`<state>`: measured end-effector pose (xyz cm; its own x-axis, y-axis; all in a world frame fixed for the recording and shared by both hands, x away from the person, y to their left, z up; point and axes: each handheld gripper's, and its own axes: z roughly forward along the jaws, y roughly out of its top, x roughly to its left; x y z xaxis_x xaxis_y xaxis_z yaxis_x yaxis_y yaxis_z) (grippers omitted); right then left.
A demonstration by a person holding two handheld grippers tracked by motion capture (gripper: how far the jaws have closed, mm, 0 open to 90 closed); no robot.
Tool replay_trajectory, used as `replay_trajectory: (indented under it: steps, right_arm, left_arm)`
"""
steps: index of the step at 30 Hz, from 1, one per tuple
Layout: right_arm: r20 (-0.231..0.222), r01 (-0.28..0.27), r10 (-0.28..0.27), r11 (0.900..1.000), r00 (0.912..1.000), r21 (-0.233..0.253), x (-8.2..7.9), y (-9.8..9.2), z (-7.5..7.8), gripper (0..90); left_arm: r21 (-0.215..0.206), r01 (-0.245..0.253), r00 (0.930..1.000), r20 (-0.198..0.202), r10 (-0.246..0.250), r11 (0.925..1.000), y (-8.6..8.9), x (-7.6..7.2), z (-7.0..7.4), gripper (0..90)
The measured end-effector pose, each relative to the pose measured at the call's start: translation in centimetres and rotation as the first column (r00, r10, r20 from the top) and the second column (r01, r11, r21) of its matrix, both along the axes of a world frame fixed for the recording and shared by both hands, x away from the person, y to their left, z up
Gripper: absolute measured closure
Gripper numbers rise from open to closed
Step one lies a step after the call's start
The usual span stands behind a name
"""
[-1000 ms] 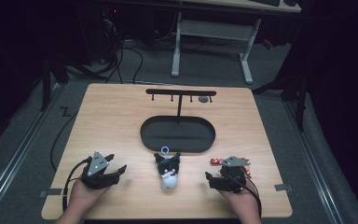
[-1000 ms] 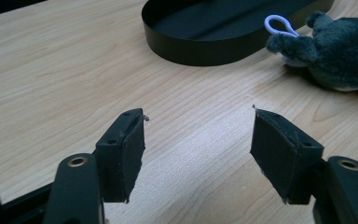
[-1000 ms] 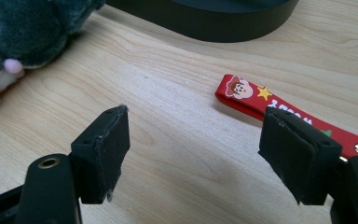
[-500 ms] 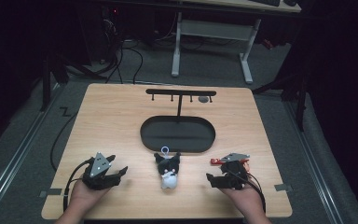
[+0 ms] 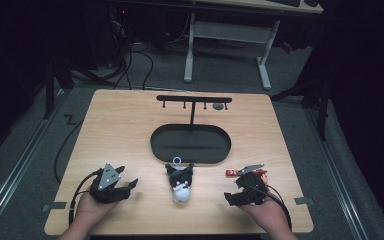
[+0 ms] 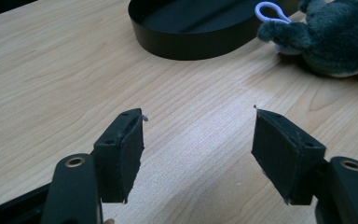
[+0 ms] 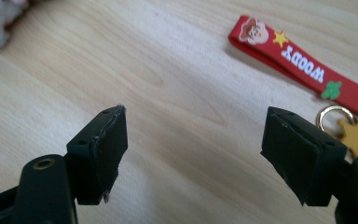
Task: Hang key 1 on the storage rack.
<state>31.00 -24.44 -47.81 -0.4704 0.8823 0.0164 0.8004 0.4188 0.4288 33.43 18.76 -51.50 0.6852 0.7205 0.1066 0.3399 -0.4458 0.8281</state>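
A small black-and-white plush toy (image 5: 180, 182) with a pale loop (image 6: 270, 10) lies at the table's front middle, just before the black oval tray (image 5: 190, 144). My left gripper (image 5: 129, 187) rests at the front left, pointing toward the plush (image 6: 335, 42). It is open (image 6: 198, 140) over bare wood. My right gripper (image 5: 232, 191) rests at the front right, also open (image 7: 193, 144) with nothing between the jaws. A red "Woody" keychain strap (image 7: 284, 51) with a gold star charm (image 7: 356, 133) lies just beyond its right jaw; the same strap (image 5: 232, 173) lies beside the right hand.
A black T-shaped rack (image 5: 194, 100) with small hooks rises from behind the tray. The tray's wall (image 6: 186, 44) lies ahead of the left gripper. Light wood stretches along the left and back of the table (image 5: 115, 130). Dark floor and a desk frame lie beyond it.
Both grippers have barely shifted and stay open. The plush and the keychain lie where they were.
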Motion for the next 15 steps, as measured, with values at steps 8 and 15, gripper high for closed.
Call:
replay_trajectory:
  steps: [8, 15]
  right_arm:
    - [-0.088, 0.019, -0.024, 0.998, 0.9958, -0.059, -0.2, -1.2, 0.9, 23.2]
    - [-0.158, 0.040, -0.057, 0.993, 0.9858, -0.111, 0.4, -3.6, 1.8, 25.2]
  left_arm:
    - [0.004, 0.008, 1.0000, -0.002, -0.008, 1.0000, 0.1, 0.0, 0.0, 34.0]
    - [0.016, 0.022, 0.9997, -0.009, -0.022, 0.9996, -0.2, 0.0, -0.1, 33.9]
